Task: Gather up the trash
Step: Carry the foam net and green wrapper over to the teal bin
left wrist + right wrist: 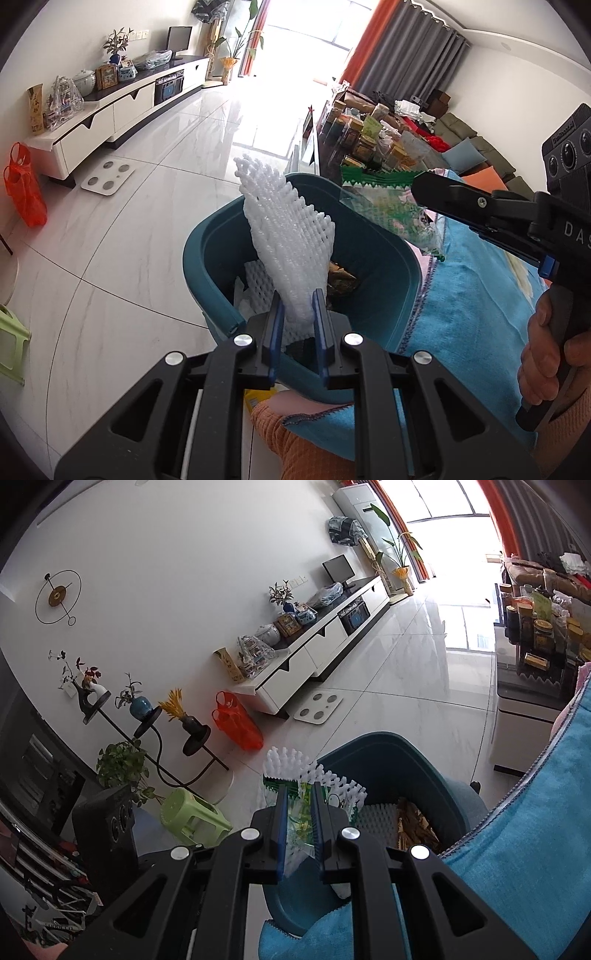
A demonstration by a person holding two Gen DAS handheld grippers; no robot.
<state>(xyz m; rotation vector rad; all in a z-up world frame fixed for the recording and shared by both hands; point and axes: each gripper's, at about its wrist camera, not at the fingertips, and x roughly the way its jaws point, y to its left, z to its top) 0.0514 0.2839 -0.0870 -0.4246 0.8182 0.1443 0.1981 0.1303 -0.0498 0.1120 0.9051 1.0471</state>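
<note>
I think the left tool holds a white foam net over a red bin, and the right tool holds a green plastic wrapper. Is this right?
Not quite: the bin is teal, not red, as the left wrist view shows. The left tool does hold the white foam net, and the right tool the green plastic wrapper.

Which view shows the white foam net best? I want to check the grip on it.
The left wrist view: the foam net stands whole above the bin, pinched at its base by the left gripper. The right wrist view shows only its top fringe behind the wrapper.
</note>
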